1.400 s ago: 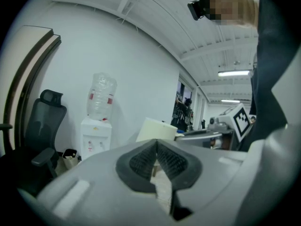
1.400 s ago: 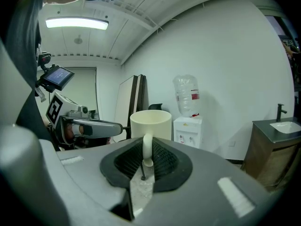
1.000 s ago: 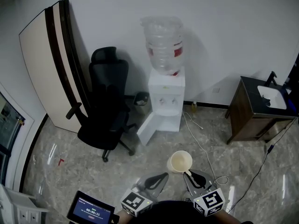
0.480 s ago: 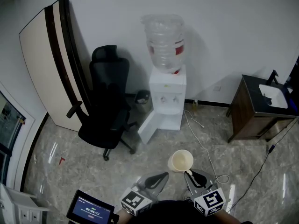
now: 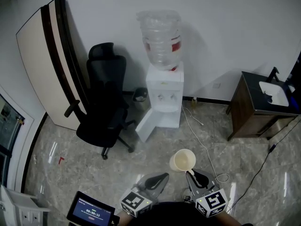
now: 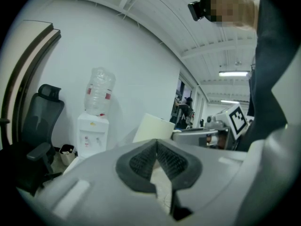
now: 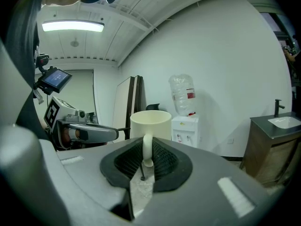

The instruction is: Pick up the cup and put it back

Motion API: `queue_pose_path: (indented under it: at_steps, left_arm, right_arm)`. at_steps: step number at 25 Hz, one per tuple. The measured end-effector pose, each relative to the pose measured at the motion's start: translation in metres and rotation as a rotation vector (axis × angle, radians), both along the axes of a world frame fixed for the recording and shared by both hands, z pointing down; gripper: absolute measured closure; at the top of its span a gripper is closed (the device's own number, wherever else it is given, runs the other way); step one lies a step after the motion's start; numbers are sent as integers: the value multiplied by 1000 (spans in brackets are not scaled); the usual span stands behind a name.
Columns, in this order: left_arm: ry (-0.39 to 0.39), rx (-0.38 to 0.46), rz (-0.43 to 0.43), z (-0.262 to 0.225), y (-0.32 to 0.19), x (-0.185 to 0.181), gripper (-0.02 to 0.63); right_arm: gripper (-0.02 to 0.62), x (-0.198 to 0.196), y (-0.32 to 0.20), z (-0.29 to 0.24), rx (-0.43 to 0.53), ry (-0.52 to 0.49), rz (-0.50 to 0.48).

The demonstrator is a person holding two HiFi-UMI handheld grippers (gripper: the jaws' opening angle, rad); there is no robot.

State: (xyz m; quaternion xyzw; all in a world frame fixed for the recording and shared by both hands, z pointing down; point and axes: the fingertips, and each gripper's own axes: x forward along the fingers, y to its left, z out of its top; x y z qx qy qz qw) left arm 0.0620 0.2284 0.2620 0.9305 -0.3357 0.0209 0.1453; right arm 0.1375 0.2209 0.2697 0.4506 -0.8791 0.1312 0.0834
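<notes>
- Clamping the slim loop handle (image 7: 147, 149) of a cream cup (image 7: 150, 124) between the ribbed black pads (image 7: 127, 161) of the right gripper (image 7: 146, 157), jaws narrowed to the handle's thickness.
- Carrying that cup upright in mid-air above the floor, round mouth open to the ceiling: a plain, smooth-walled cylinder.
- Keeping the smooth grey-shelled left gripper (image 6: 156, 147) closed tip to tip on nothing, just beside the right one.
- Underfoot, glossy marble-patterned floor tiles (image 5: 84, 164) in grey-beige, throwing back streaks of light.
- Behind, a plain white wall (image 5: 235, 27).
- Against it, a boxy white water dispenser (image 5: 164, 95) topped with a clear, crumpled-looking bottle (image 5: 160, 36).
- To the left, a black padded office chair (image 5: 106, 109) on a star base, and a tall curved cream board (image 5: 42, 65) with dark edges, leaning on the wall.
- To the right, a dark wooden cabinet (image 5: 256, 114) carrying a white sink basin (image 5: 273, 94).
</notes>
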Motion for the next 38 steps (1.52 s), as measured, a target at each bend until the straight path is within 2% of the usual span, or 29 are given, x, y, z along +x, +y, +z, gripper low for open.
queue_pose_path:
  at_steps: [8, 12, 17, 22, 28, 33, 38]
  left_arm:
    - [-6, -20, 17, 11, 2, 63, 601]
    - [-18, -53, -1, 11, 2, 99, 601]
    - [-16, -47, -44, 18, 6, 129, 601]
    - [4, -61, -141, 19, -5, 117, 601]
    - [1, -44, -182, 20, -31, 96, 601]
    - [4, -42, -187, 26, -82, 71, 601]
    - [1, -52, -158, 31, -165, 36, 601]
  right_arm:
    - [547, 66, -1, 5, -1, 1, 23]
    - [548, 105, -4, 9, -2, 6, 12]
    - [548, 147, -13, 10, 6, 13, -5]
    - [548, 163, -26, 10, 8, 13, -11]
    - [548, 150, -53, 3, 16, 21, -36]
    - [548, 133, -93, 5, 11, 41, -29]
    - [548, 94, -176, 4, 7, 55, -8]
